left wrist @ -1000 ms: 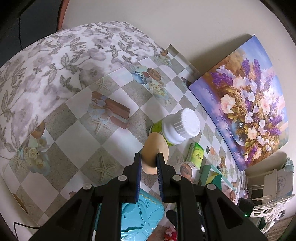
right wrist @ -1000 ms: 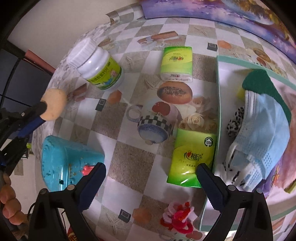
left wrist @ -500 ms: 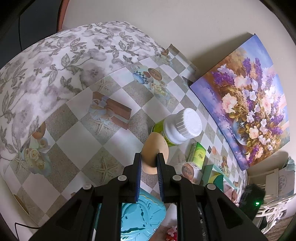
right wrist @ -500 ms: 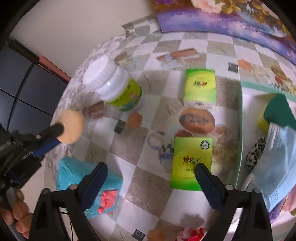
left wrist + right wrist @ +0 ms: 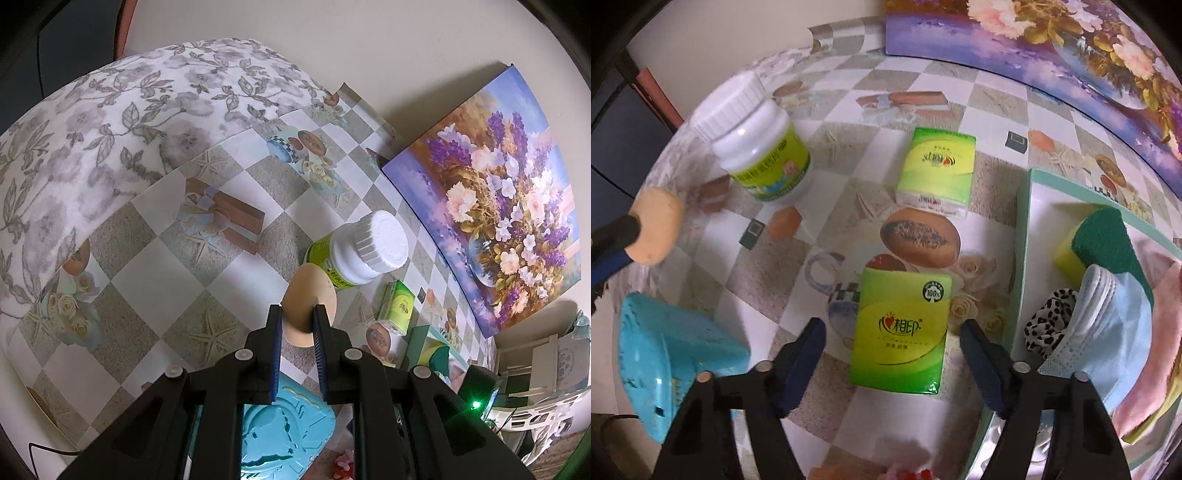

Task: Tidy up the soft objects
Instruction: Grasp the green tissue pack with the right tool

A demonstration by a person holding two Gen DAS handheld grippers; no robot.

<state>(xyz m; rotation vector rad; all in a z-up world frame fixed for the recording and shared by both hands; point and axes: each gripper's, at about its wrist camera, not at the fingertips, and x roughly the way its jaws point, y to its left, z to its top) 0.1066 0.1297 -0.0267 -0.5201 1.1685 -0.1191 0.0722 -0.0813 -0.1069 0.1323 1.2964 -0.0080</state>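
Right gripper (image 5: 892,345) has dropped in over the nearer tissue pack (image 5: 901,328) since a second ago, fingers apart and straddling it, not touching; looks like the pre-grasp for moving it to the tray (image 5: 1023,236) at 3 o'clock. Pack lies flat on the bench (image 5: 849,110), long axis 12-to-6, printed top toward 12. Left gripper (image 5: 298,326) unchanged, fingers clamped on the beige sponge puff (image 5: 308,295), held above the bench at 9 o'clock of the white bottle (image 5: 757,144).

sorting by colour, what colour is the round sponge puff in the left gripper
Pale beige round sponge puff, clearest in the left wrist view.
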